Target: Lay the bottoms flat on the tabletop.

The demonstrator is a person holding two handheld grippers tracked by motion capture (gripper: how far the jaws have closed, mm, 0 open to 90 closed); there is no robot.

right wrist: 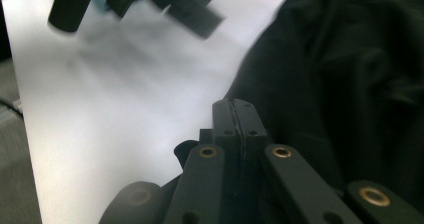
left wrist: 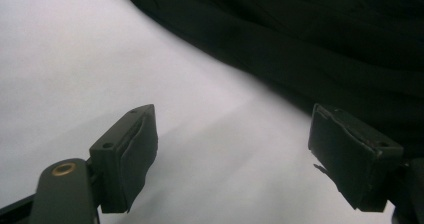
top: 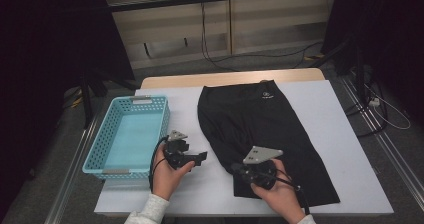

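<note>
The black garment (top: 265, 134) lies flat across the tabletop (top: 345, 134) centre-right. The right gripper (top: 235, 168), jaws closed on nothing, sits at its near-left hem. The left gripper (top: 202, 156), jaws apart and empty, sits just left of it.

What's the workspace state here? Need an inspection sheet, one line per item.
Surface: white tabletop sheet over a wooden table, flat.
Job's things: black fabric garment with small white logo, spread flat right of centre; light blue perforated plastic basket, at left, nothing in it.
Clutter: nothing seen.
Grippers: left claw open over bare sheet beside the garment's edge; right claw shut at the garment's near left edge, pinched cloth not visible.
Cables: black cable from each claw; more on the floor beyond.
Surroundings: grey floor, pale cabinet panels, dark frame posts.
</note>
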